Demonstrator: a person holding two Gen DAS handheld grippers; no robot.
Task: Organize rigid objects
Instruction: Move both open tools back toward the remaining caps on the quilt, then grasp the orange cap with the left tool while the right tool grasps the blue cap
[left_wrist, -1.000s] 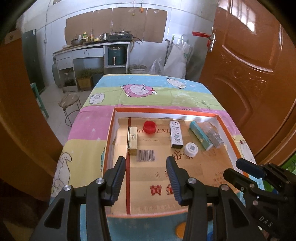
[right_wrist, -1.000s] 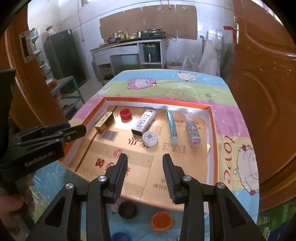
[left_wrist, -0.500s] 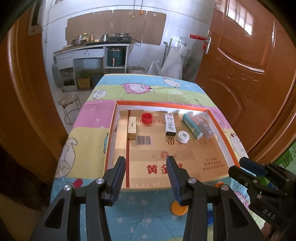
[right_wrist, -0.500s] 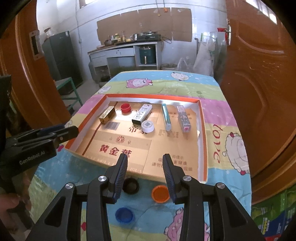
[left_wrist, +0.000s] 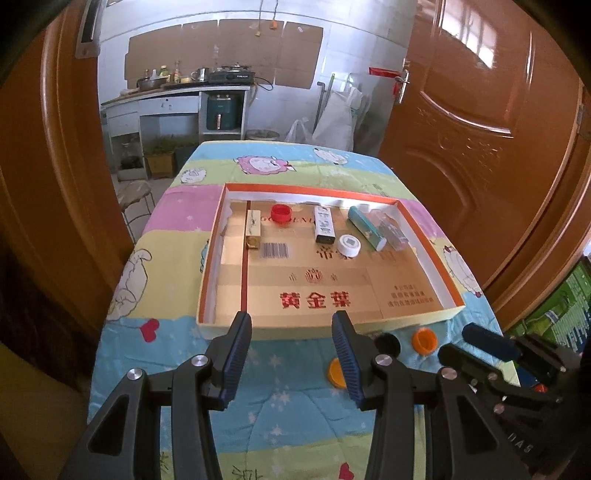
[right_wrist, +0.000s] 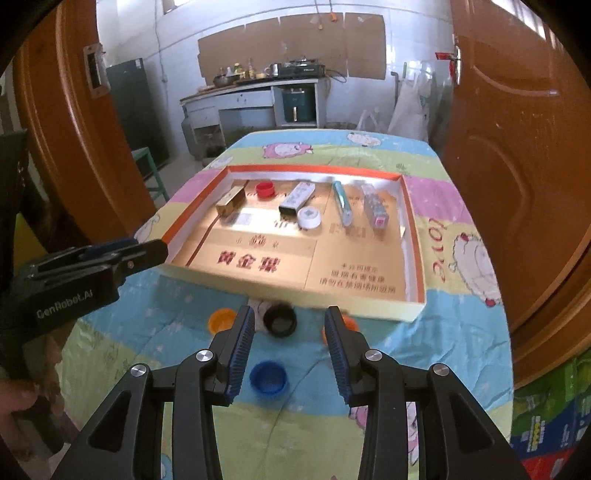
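Note:
A shallow cardboard tray (left_wrist: 424, 229) (right_wrist: 413, 236) with an orange rim lies on the table. In it lie a gold box (left_wrist: 253, 232), a red cap (left_wrist: 280, 213), a white box (left_wrist: 324, 229), a white cap (left_wrist: 348, 245), a teal tube (left_wrist: 366, 227) and a clear case (left_wrist: 391, 230). On the cloth in front of the tray lie a black cap (right_wrist: 280, 319), two orange caps (right_wrist: 221, 320) (left_wrist: 424, 340) and a blue cap (right_wrist: 268, 377). My left gripper (left_wrist: 291, 325) is open and empty before the tray. My right gripper (right_wrist: 289, 320) is open and empty above the black cap.
The table carries a colourful cartoon-print cloth (left_wrist: 173, 258). Brown wooden doors (left_wrist: 480, 147) stand close on both sides. A kitchen counter (left_wrist: 177, 99) and a stool (left_wrist: 135, 195) stand beyond the far end.
Both grippers have pulled back from over the tray towards the near table edge. The loose caps in front of the tray have come into view. Both stay open.

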